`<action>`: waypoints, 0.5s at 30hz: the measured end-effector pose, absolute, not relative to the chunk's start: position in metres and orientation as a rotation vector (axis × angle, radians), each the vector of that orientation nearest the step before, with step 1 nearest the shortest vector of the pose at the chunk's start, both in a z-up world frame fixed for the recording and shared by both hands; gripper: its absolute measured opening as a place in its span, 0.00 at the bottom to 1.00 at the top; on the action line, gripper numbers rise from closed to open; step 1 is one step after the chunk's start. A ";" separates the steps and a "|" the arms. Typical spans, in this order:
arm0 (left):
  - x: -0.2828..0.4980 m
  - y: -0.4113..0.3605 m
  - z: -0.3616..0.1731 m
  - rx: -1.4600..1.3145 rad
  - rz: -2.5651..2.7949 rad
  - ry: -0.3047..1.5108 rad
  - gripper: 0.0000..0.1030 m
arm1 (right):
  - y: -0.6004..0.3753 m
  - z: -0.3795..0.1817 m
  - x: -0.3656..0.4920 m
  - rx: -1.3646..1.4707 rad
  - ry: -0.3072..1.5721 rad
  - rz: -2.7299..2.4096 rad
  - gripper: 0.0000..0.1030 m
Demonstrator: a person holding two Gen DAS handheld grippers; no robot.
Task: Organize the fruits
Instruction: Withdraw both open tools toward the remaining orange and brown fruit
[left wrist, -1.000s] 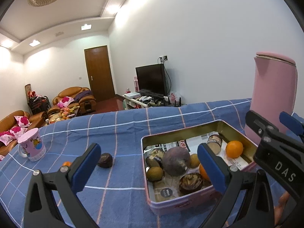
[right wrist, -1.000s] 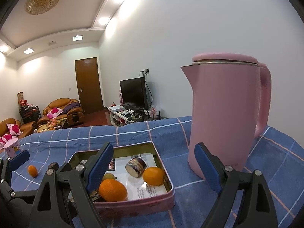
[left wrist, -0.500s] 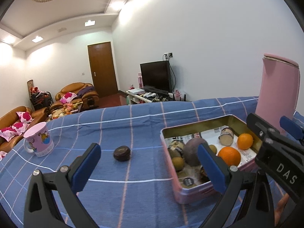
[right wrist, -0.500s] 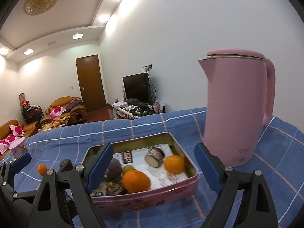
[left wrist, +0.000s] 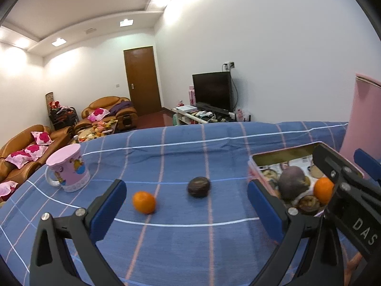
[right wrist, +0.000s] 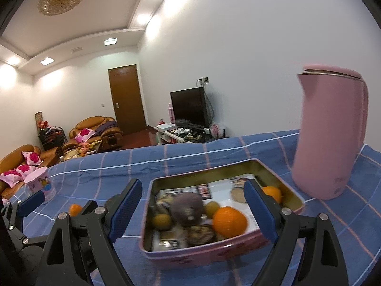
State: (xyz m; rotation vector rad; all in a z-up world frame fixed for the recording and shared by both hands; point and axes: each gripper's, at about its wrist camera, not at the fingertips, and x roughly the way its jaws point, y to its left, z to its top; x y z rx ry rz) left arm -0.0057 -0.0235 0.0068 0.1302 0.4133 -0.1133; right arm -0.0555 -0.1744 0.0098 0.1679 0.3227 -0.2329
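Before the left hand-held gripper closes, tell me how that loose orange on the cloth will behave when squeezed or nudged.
The orange is round and lies free on the cloth, so a nudge will probably roll it. Its skin looks smooth, so it may squirt from the pads if pinched off-centre. It looks firm enough for a gentle squeeze.

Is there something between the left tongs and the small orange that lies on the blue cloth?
Nothing visible does. The left tongs are open and empty, and the small orange lies on bare blue cloth just ahead of them. The dark fruit sits apart, on the tin's side.
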 end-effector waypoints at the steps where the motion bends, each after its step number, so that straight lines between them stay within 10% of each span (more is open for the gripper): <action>1: -0.005 -0.019 0.007 0.129 -0.109 0.414 1.00 | -0.170 0.010 -0.053 0.167 0.325 -0.228 0.86; 15: 0.030 0.041 0.002 0.127 -0.019 0.462 1.00 | -0.130 0.007 -0.023 0.134 0.338 -0.183 0.86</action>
